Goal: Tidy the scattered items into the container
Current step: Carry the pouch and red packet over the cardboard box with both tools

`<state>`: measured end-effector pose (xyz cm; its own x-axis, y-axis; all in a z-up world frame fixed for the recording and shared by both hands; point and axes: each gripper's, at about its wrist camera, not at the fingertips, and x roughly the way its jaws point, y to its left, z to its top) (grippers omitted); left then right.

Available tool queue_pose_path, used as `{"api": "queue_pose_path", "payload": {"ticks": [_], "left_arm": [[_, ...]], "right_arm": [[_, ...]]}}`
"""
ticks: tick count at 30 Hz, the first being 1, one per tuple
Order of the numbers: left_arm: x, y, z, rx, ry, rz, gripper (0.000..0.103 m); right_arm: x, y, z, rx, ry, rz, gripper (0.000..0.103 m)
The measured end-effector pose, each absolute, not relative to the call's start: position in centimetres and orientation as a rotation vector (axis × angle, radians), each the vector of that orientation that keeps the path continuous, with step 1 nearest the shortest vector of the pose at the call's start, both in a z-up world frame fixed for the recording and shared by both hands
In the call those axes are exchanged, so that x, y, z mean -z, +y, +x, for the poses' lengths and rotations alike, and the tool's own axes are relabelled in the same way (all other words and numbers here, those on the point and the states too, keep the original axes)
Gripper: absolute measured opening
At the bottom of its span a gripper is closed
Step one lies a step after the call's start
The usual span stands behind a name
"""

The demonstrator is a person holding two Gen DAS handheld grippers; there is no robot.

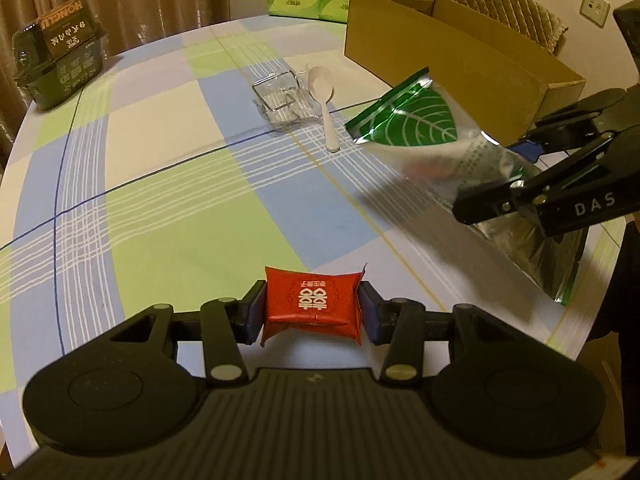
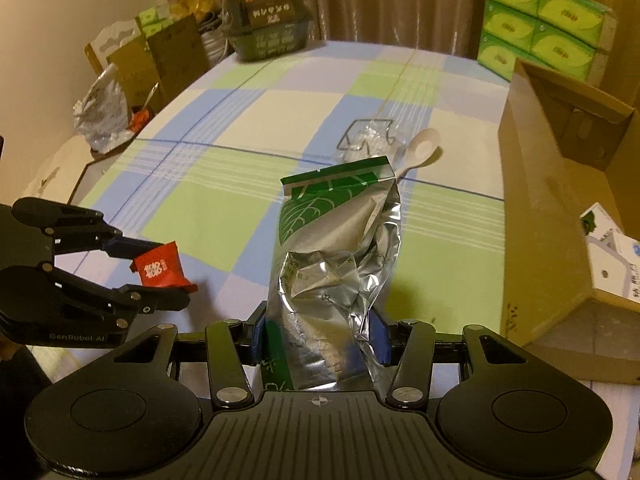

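Two grippers each pinch a thing: the left gripper [image 1: 313,312] clamps a red packet [image 1: 314,306], the right gripper [image 2: 318,338] a silver-green foil pouch [image 2: 336,264]. Ahead lie a white spoon [image 1: 324,96] and the cardboard box [image 1: 460,56] on a checked tablecloth [image 1: 168,184]. A dark tub [image 1: 60,56] reads "HONGLU".

The right claw [image 1: 516,176] has the white letters "DAS" on its black arm. The left claw [image 2: 160,280] has small pale letters on its side that look like "SenRobot AI". The dark box [image 1: 60,64] at the far edge of the surface [image 1: 168,128] shows "HONGLU" upside down in orange letters, and the red packet [image 1: 314,306] has a white double-happiness sign on it.
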<state>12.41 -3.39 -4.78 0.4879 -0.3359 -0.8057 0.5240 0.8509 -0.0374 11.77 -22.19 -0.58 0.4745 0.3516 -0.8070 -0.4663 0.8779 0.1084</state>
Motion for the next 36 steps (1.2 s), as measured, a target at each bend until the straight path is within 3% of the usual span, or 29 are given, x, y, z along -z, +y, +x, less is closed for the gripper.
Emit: {"api": "queue_pose_path", "payload": {"ticks": [36], "left_arm": [[-0.5, -8.5, 8.4, 0.534, 0.856, 0.263, 0.042]], "right_arm": [[-4.4, -27.8, 8.2, -0.448, 0.831, -0.028, 0.047]]}}
